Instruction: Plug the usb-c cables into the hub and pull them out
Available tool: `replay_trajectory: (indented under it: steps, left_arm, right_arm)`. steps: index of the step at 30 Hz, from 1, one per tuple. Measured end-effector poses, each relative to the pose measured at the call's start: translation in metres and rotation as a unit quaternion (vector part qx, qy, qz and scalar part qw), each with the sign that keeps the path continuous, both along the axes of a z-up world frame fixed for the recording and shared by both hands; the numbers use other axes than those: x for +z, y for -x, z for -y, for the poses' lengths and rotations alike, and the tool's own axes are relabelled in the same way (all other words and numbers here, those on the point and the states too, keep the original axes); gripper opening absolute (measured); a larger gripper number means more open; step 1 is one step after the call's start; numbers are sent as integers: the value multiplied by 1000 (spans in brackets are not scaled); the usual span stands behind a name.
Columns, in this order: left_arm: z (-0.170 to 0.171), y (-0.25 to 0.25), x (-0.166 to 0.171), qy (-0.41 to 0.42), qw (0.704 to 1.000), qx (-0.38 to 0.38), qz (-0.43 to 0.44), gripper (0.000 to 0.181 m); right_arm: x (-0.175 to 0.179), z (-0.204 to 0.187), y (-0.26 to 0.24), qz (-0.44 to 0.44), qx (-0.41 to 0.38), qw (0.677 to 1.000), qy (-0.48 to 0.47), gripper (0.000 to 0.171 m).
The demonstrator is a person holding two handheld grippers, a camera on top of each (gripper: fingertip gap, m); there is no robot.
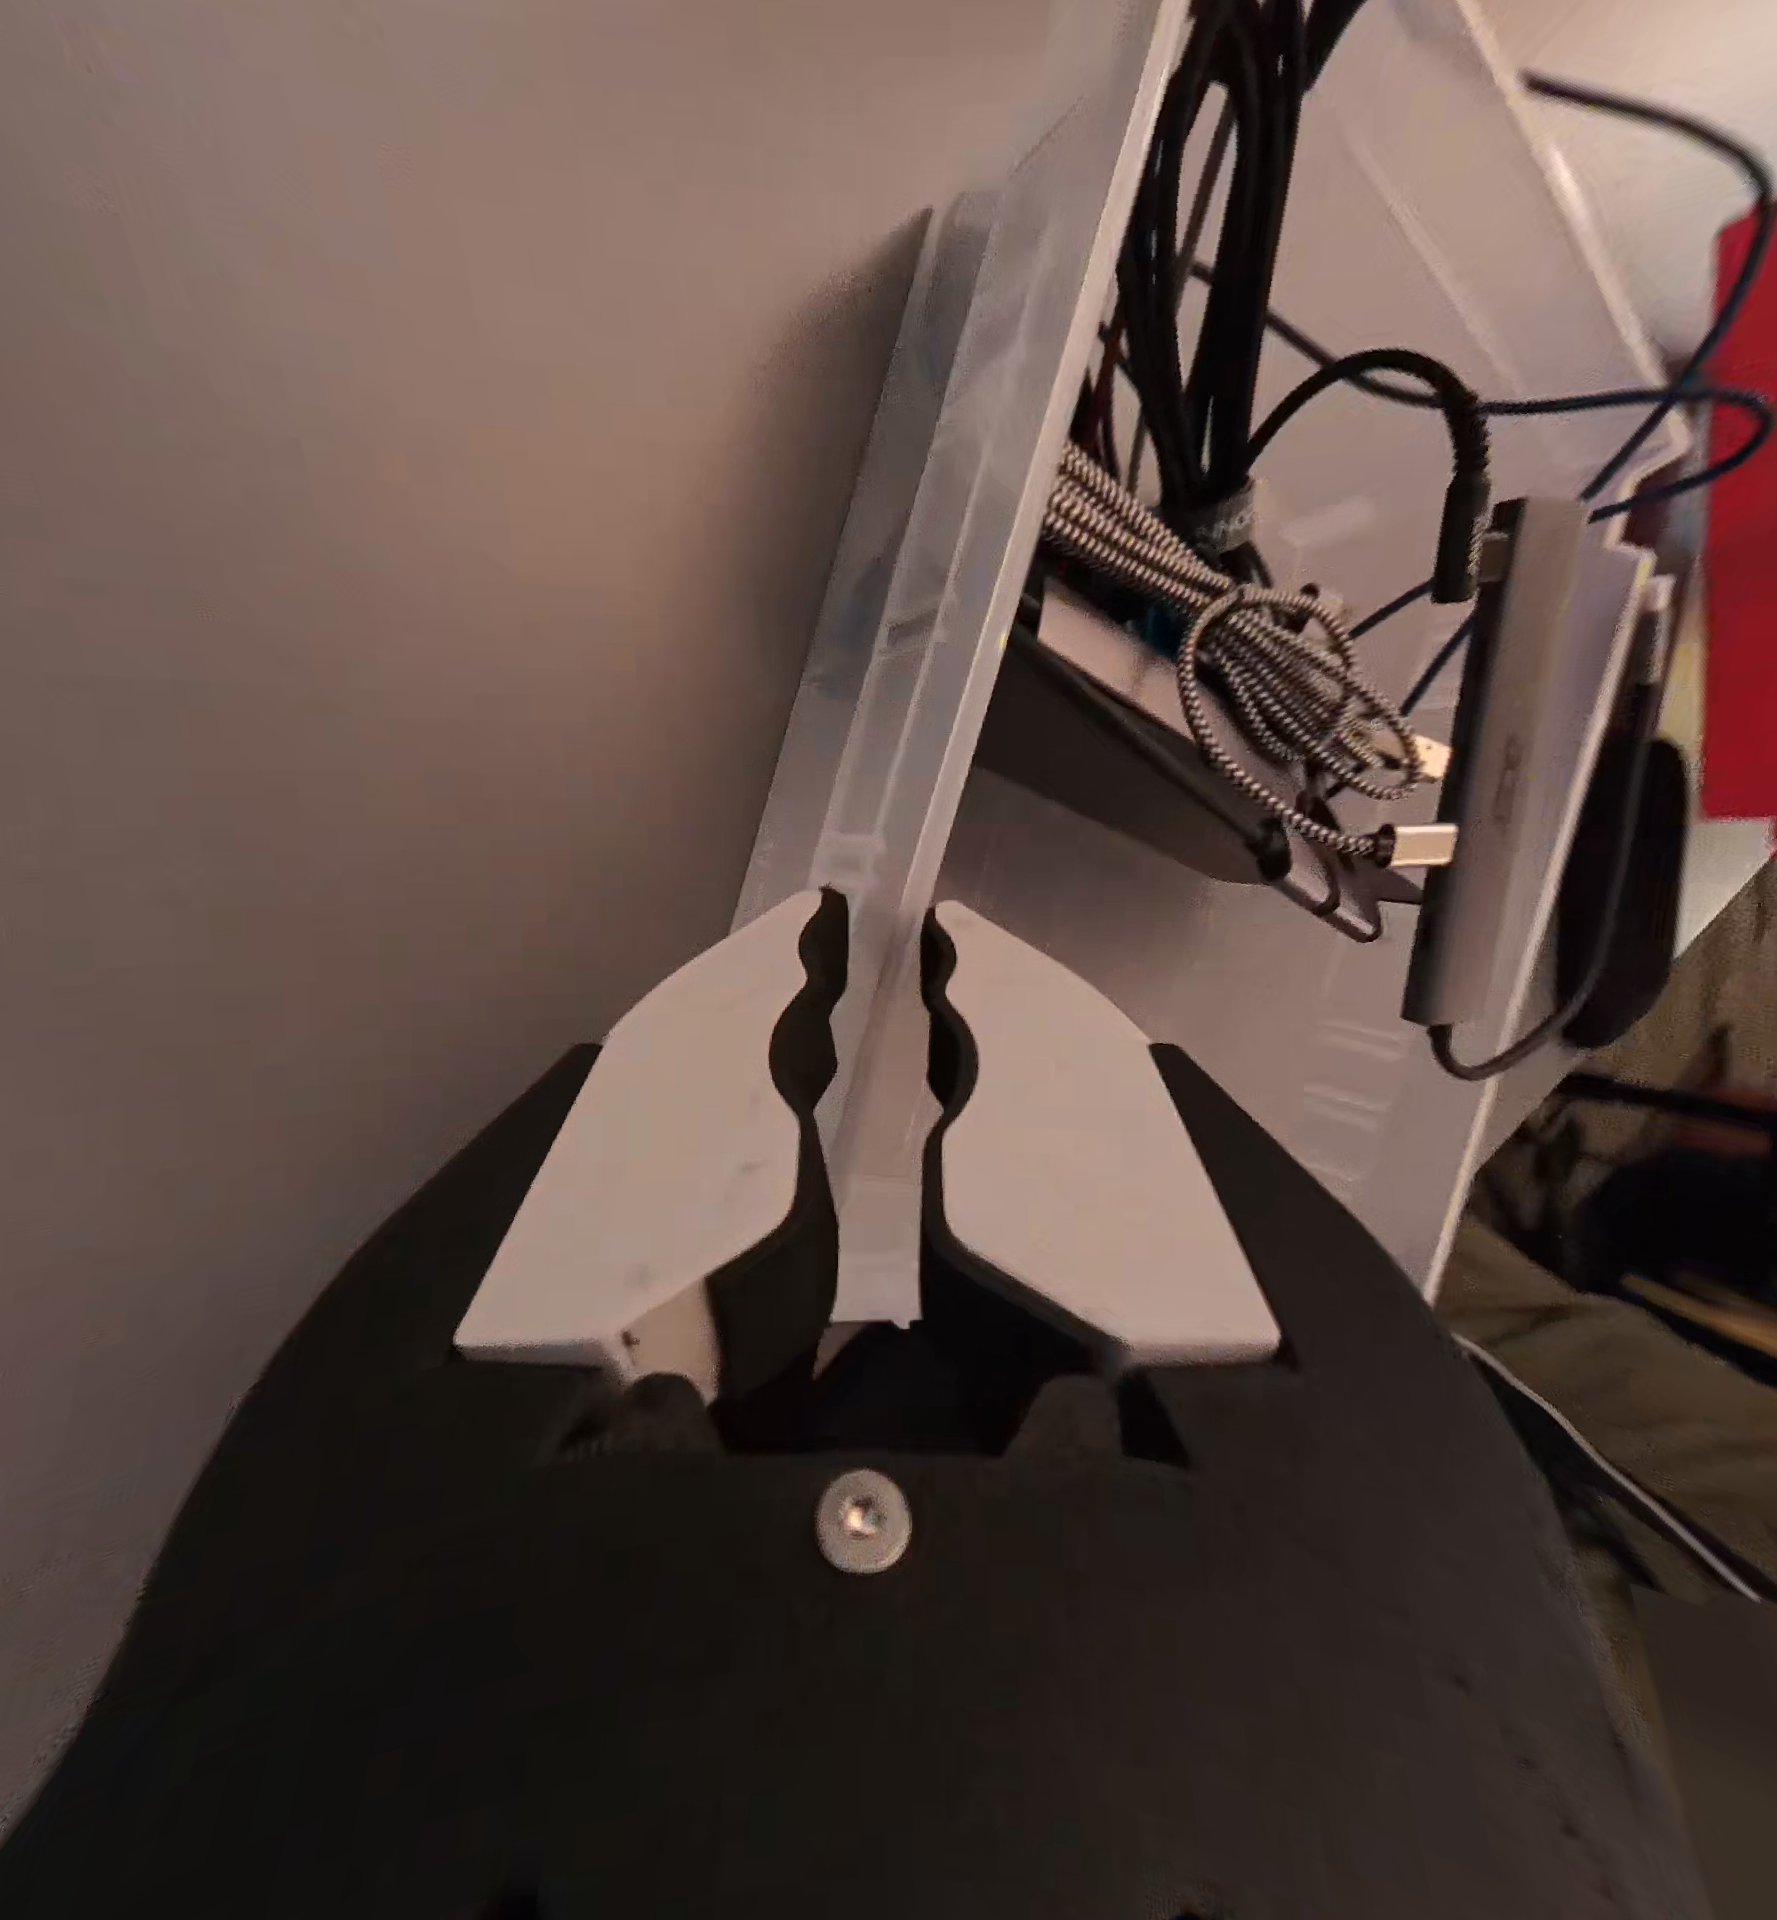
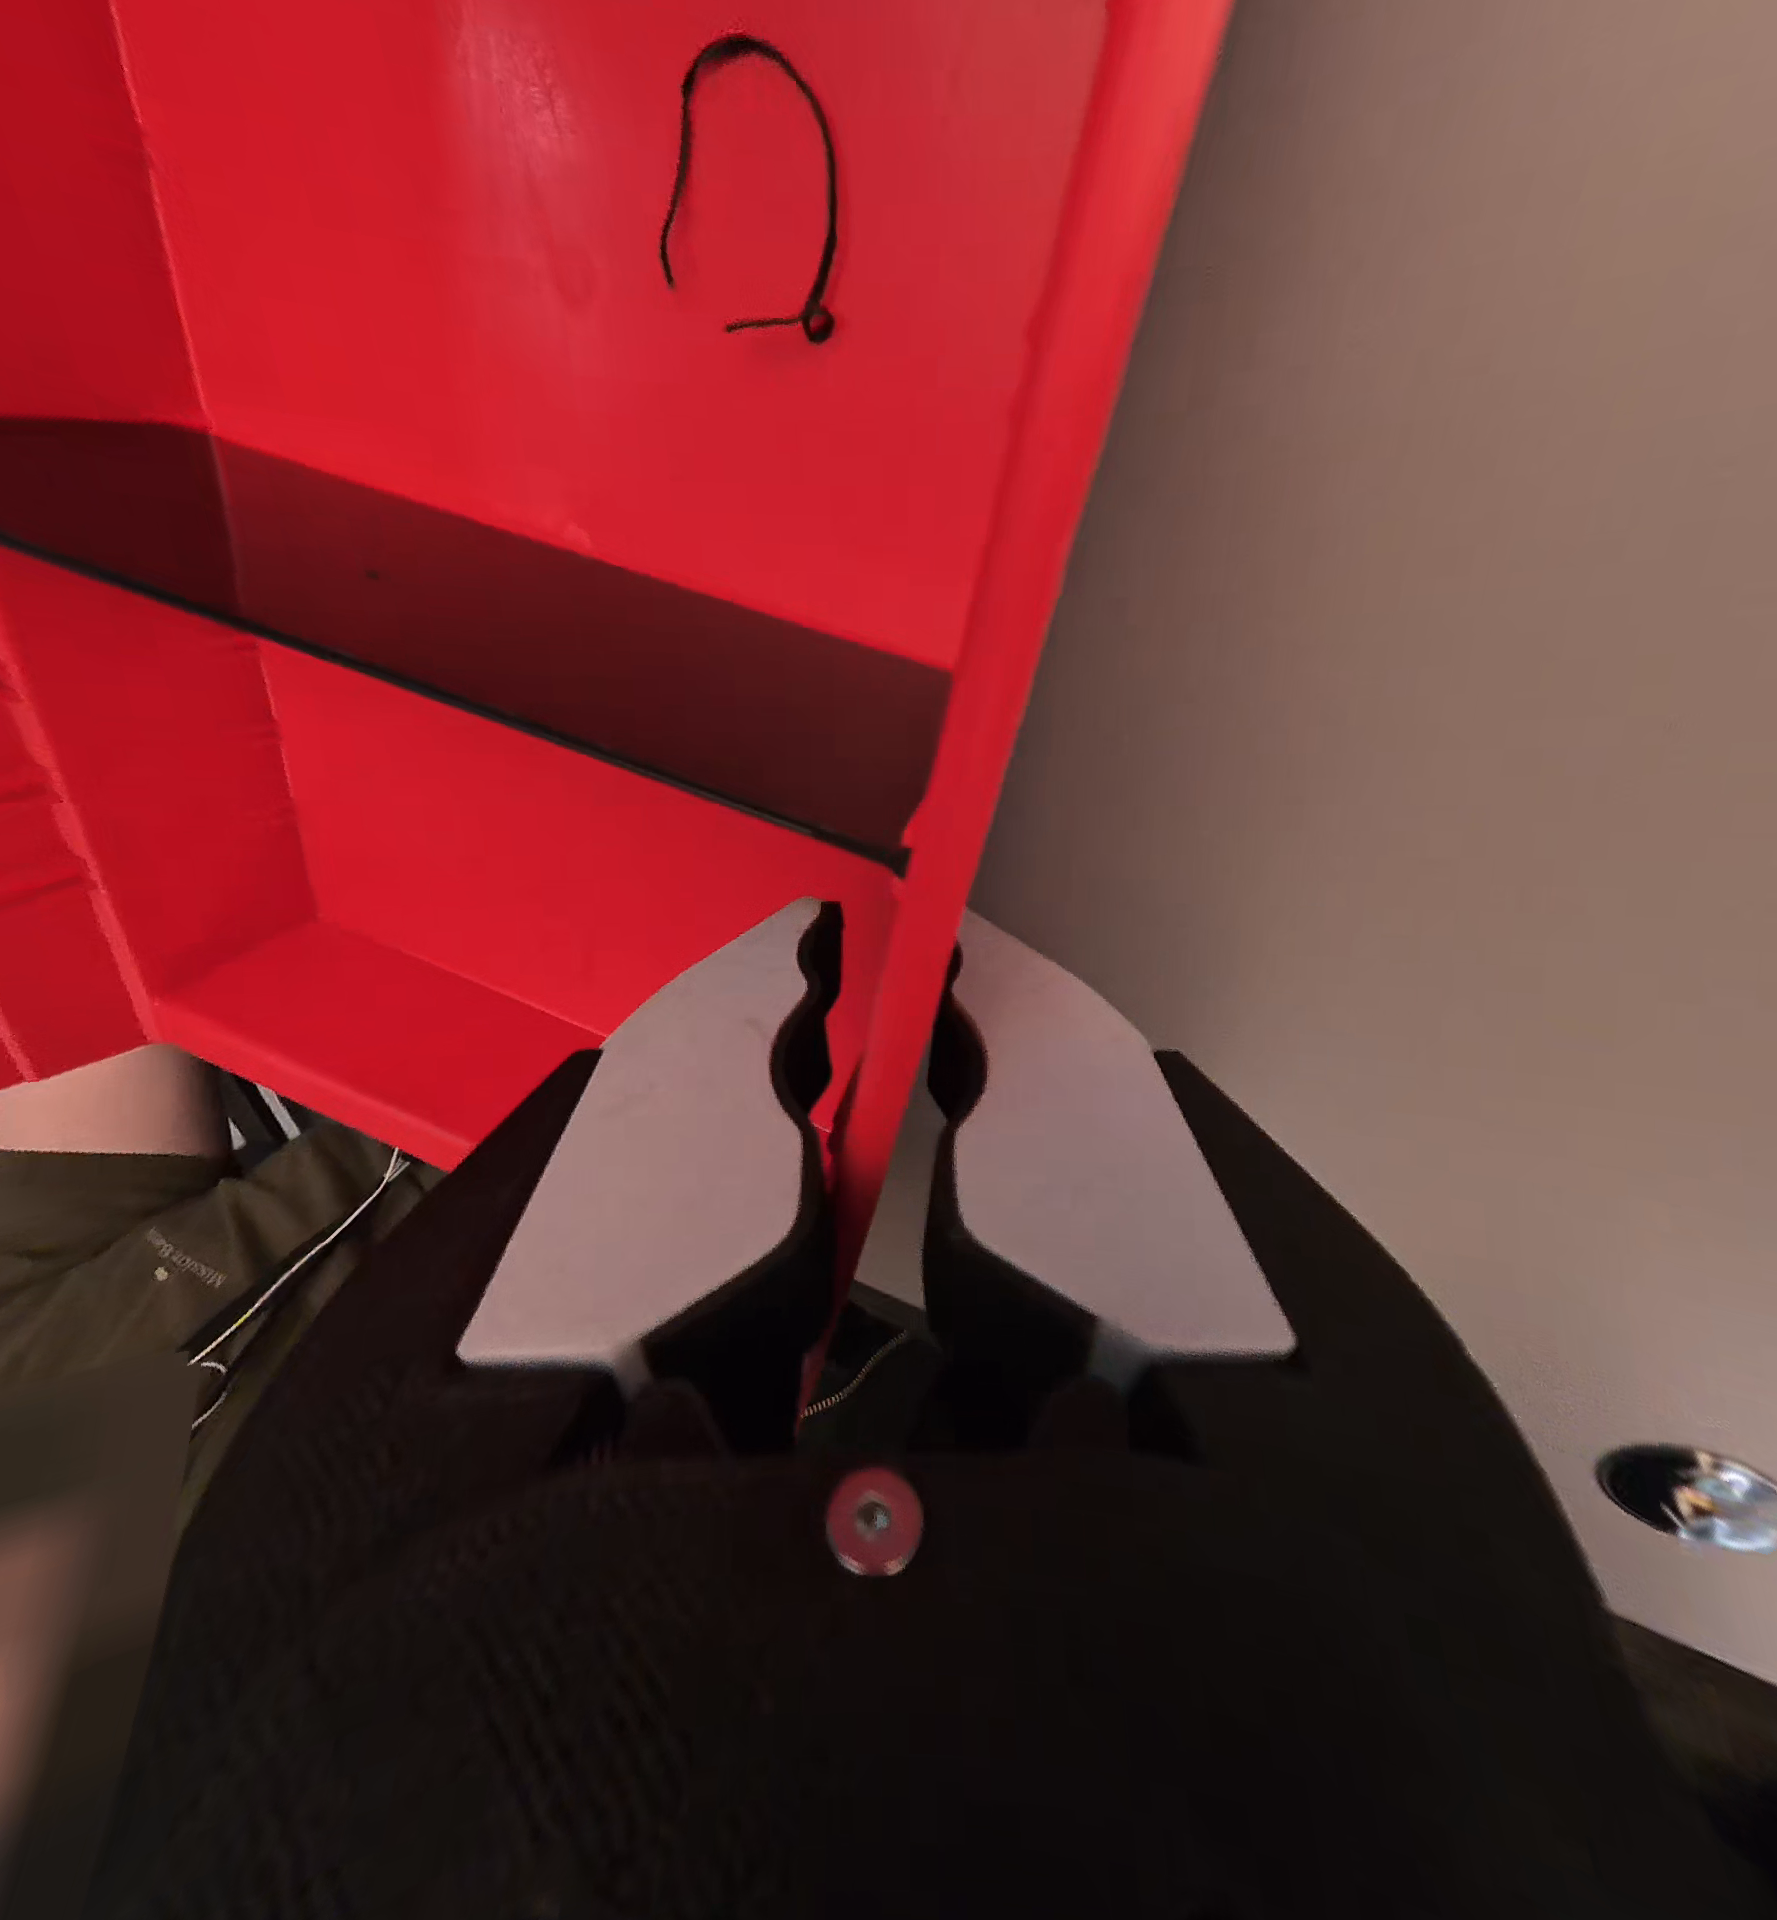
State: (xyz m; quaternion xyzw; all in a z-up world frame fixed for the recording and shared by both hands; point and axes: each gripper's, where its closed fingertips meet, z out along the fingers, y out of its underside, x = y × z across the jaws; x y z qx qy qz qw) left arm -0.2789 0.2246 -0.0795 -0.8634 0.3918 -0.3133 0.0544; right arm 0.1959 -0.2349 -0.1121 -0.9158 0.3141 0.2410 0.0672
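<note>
Left wrist view: the left claw (image 1: 884,925) pinches the rim of a translucent white bin (image 1: 977,582), its two white fingers (image 1: 655,1122) pressed against either side of the thin plastic wall. Inside the bin lies the hub (image 1: 1518,748), a slim silver-grey bar seen edge-on and tilted, with a thin dark lead of its own curling from its lower end. One black braided cable (image 1: 1455,468) arcs over to the hub's upper end, and its connector appears to be seated there, though the angle is too oblique to be sure. Beside the hub sits a coiled bundle of black-and-white braided cable (image 1: 1268,665), its silver connectors (image 1: 1424,842) lying loose just short of the hub's long side. A thick sheaf of black cables (image 1: 1206,260) rises behind the bundle, and thin dark blue wires (image 1: 1694,416) loop over the bin's far wall.

Right wrist view: the right claw (image 2: 889,935) pinches the side wall of a red bin (image 2: 551,312), one finger inside and one outside. A black divider (image 2: 551,644) crosses the bin's interior; a short loop of black string (image 2: 759,187) lies in the far compartment. A person's olive sleeve (image 2: 84,1268) shows beneath the bin.
</note>
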Motion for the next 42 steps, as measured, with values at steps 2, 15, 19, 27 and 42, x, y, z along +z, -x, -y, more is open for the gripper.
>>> replay_trajectory:
  steps: [2, 15, 19, 27, 42]
  left_arm:
    - [-11, 36, 1, 14, 998, 55, 18, 13]
    - [-42, 129, 4, 56, 959, 268, 72, 16]
    - [-47, 123, 4, 46, 960, 266, 73, 16]
    - [-64, 108, 5, 36, 954, 273, 116, 15]
    - [-31, 113, 5, 75, 965, 238, 76, 16]
  right_arm:
    - [-4, -15, 9, 7, 16, 1000, 9, 16]
    - [-13, -81, -2, 93, 28, 994, 56, 11]
    - [-16, -97, -24, 149, 25, 986, 63, 6]
    - [-20, -97, -32, 141, 33, 987, 63, 7]
    - [-20, -85, -32, 171, 70, 981, 52, 8]
